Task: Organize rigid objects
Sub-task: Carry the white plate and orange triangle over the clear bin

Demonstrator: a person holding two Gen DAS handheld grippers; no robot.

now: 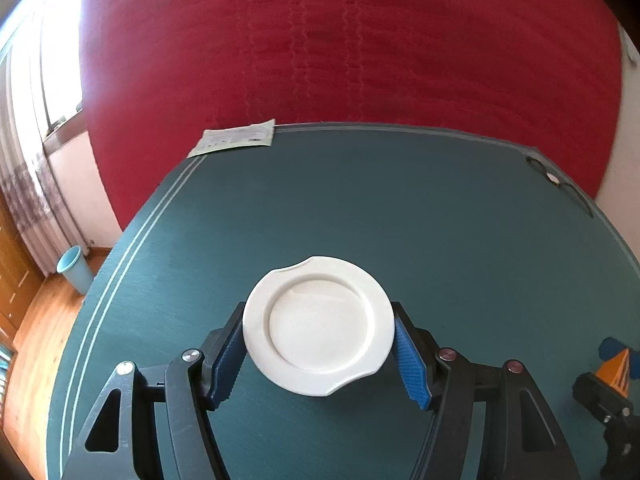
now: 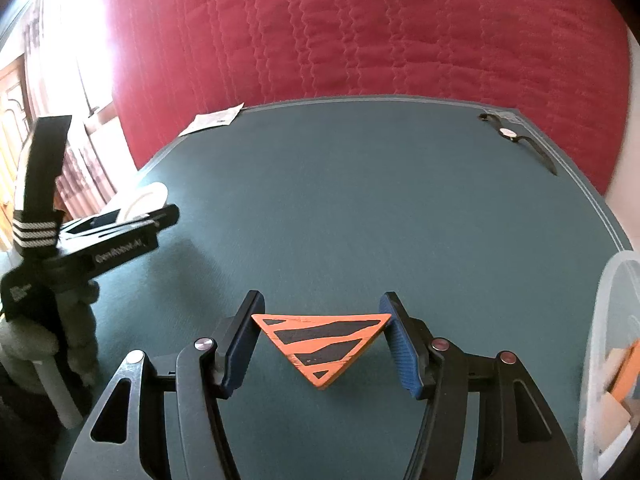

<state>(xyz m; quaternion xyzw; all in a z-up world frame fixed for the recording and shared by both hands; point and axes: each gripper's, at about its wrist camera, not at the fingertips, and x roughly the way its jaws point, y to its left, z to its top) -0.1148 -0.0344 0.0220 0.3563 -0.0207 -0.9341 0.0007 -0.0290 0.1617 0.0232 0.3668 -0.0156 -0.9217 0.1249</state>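
Big red quilted blanket (image 1: 360, 40) hangs behind a dark green table (image 1: 360, 208) w/ pale stripes along the edge, bright window off to the left and a blue bin (image 1: 76, 270) down on the wood floor. Left gripper (image 1: 319, 326) is clamped on a white plate (image 1: 318, 326), blue pads pressing both sides of the rim, plate held above the tabletop. Right gripper (image 2: 322, 334) has an orange triangle block w/ black stripes (image 2: 322, 346) pinched between its pads by the two top corners, point facing back toward the cam. From the right wrist view you can see the left one (image 2: 158, 210) off to the side w/ the plate edge (image 2: 146, 200) poking out, gloved hand (image 2: 60, 320) on its handle. Clear plastic bin (image 2: 608, 320) sits at the right edge of the table, some orange and tan pieces inside, can't tell what exactly. Paper sheet (image 1: 236, 138) lies at the far left corner, a wristwatch (image 2: 508, 133) at the far right corner.
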